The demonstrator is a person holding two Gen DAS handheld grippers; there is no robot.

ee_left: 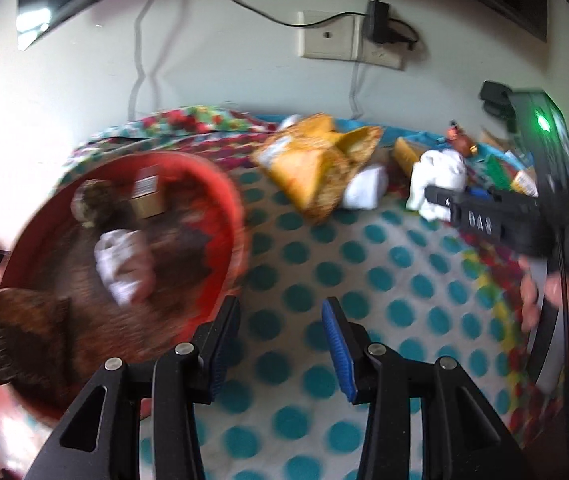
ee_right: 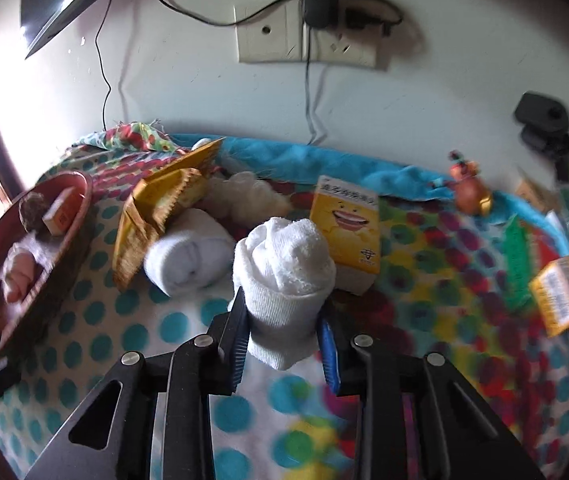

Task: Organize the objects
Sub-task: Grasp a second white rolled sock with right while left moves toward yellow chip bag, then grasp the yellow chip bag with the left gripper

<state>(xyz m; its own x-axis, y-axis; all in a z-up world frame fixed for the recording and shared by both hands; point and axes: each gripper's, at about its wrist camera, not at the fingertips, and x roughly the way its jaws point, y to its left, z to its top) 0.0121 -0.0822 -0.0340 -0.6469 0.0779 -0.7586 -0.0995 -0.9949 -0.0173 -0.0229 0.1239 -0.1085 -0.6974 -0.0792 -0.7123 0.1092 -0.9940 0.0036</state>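
Right wrist: jaws grip white sock (ee_right: 284,276).

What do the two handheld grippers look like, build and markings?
Both are black plastic scissor-linkage units with silver pivot pins and ribbed blue pads lining the jaws: left gripper, right gripper. From the left wrist view, the right unit's side carries pale lettering, a green indicator light and a thin black cable.
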